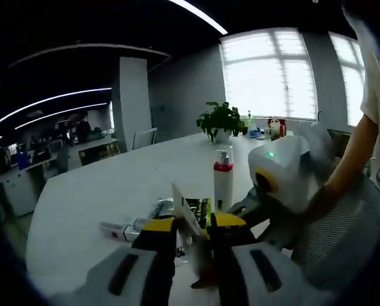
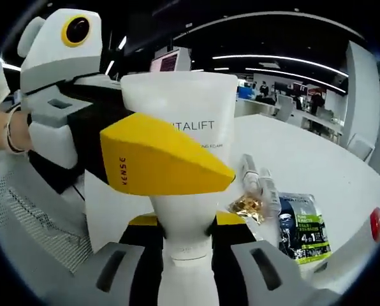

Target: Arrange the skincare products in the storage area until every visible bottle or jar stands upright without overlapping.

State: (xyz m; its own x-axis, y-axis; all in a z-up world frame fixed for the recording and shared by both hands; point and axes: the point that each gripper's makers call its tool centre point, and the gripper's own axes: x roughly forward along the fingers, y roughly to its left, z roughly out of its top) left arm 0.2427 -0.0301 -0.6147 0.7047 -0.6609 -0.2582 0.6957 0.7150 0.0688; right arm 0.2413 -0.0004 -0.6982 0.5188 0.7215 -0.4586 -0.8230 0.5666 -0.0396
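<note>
Fingers of both the left gripper (image 1: 193,239) and the right gripper (image 2: 183,223) were clamped on the white plastic tube (image 2: 180,121) above the white table (image 1: 113,191).

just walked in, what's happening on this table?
A person with a handheld tool in each hand is sorting skincare products on a white table. The right tool grips a white tube printed "VITALIFT", and the left tool's yellow-tipped jaw presses against the same tube, so both tools are on it. A red-collared pump bottle stands upright on the table. A small bottle and a green sachet lie flat, so the arranging isn't finished.
</note>
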